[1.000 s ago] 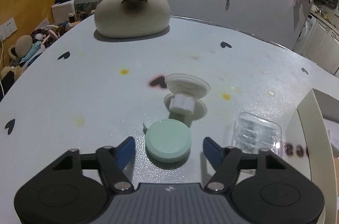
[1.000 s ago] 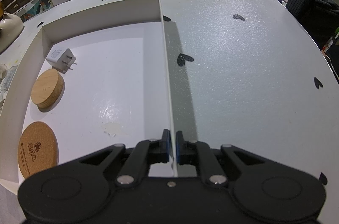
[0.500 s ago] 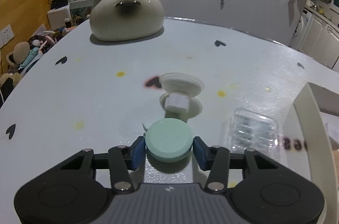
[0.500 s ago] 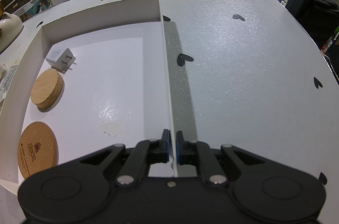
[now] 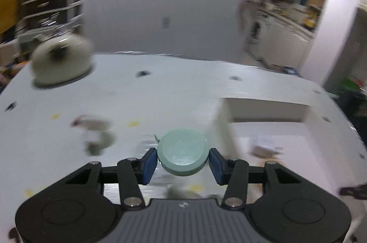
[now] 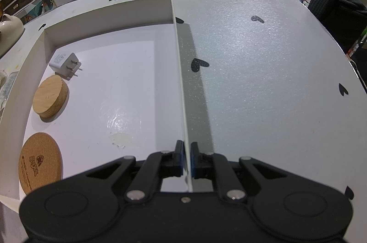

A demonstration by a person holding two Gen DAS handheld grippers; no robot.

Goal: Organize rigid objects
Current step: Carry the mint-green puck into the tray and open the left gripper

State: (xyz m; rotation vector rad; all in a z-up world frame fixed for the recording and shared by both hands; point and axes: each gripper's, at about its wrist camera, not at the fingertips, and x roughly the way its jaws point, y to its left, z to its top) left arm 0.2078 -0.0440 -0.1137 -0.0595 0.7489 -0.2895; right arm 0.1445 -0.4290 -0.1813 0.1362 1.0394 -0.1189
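Note:
My left gripper (image 5: 182, 159) is shut on a round mint-green disc (image 5: 182, 154) and holds it above the table, close to the left wall of the white box (image 5: 223, 128). The left wrist view is blurred. My right gripper (image 6: 187, 156) is shut on the right wall of the white box (image 6: 181, 82). Inside the box lie a white plug adapter (image 6: 65, 65), a thick wooden disc (image 6: 49, 97) and a flat cork coaster (image 6: 39, 166).
A cat-shaped ceramic pot (image 5: 60, 59) stands at the far left of the white table (image 5: 149, 100). A white suction-cup piece (image 5: 95, 131) lies blurred on the table left of the disc. The table right of the box (image 6: 263, 82) carries black heart marks.
My left gripper closed on the green disc, lifted it off the table and swung it right toward the box. My right gripper stayed still on the box wall.

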